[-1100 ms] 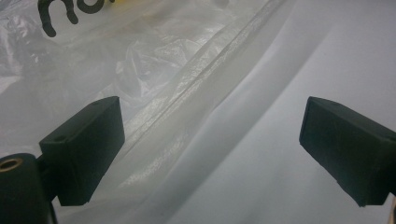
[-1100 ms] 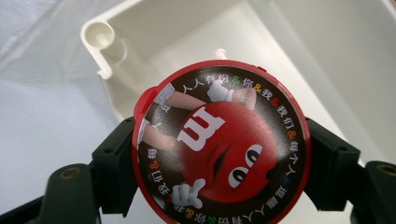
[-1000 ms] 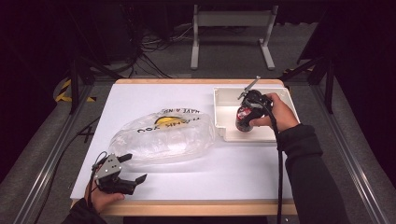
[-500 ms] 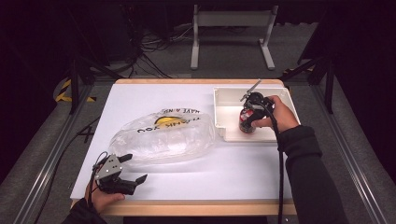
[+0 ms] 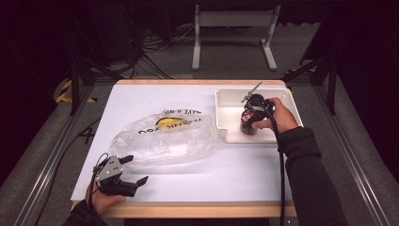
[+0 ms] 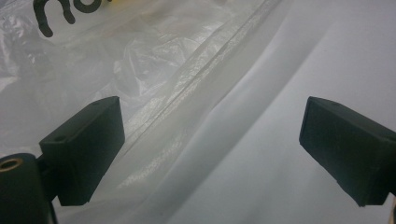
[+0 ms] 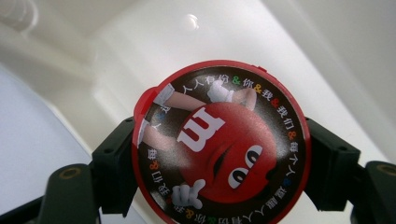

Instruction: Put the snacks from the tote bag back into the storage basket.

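A red round candy tub [image 7: 219, 144] with a cartoon face on its lid sits between the jaws of my right gripper [image 7: 219, 158], which is shut on its sides. In the high view the tub [image 5: 248, 123] hangs low inside the white tray [image 5: 226, 101] at the table's right, under my right gripper [image 5: 251, 121]. A clear plastic bag [image 5: 164, 139] with black lettering and a yellow print lies in the middle of the table. My left gripper [image 5: 133, 170] rests near the front left corner, open, its jaws just off the bag's near edge [image 6: 154, 93].
The white table top [image 5: 226, 174] has bare room in front of the tray and right of the bag. A cable [image 5: 282, 179] trails from my right gripper along the sleeve. Metal rails and a frame stand on the floor beyond the table.
My right gripper has come down a little with the candy tub, deeper into the white tray. The left gripper and the bag stay where they were.
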{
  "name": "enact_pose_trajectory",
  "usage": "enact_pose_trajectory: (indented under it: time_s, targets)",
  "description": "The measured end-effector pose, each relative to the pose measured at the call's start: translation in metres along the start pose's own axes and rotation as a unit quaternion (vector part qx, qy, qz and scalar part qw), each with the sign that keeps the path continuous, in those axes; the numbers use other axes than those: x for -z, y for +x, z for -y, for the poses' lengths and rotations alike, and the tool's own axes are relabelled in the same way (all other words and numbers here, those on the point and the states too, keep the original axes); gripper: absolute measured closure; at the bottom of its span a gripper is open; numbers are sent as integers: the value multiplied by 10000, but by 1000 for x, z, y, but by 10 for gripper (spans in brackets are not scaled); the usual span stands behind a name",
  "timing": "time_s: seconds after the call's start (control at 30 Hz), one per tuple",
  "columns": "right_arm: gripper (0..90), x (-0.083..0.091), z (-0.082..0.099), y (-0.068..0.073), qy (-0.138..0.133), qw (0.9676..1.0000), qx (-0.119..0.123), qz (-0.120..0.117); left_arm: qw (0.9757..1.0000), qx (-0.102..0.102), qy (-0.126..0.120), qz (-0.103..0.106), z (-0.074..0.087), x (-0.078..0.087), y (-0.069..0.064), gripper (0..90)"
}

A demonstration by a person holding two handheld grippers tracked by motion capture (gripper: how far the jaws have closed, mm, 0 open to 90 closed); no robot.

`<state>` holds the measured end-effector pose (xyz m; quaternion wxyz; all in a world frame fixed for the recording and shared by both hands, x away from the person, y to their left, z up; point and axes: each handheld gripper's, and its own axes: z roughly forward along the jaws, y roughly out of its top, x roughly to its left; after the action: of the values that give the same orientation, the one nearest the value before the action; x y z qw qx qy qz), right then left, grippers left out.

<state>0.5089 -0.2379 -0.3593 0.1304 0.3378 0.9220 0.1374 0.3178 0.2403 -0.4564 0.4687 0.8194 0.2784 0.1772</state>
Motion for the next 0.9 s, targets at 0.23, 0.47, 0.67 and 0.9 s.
enact_pose_trajectory:
  time_s: [0.23,0.47,0.67,0.9]
  targets:
    - [248,-5,0,0,50,10000,-31,-15,10000,5,-2,-1,0,0,0,81]
    - [248,-6,0,1,57,10000,-11,-16,10000,-12,8,-7,0,0,0,81]
    - [248,-8,2,0,84,9999,-70,-27,10000,-11,14,-13,0,0,0,81]
    - [248,-10,4,-2,150,9998,-109,-39,10000,-7,23,-23,0,-1,0,81]
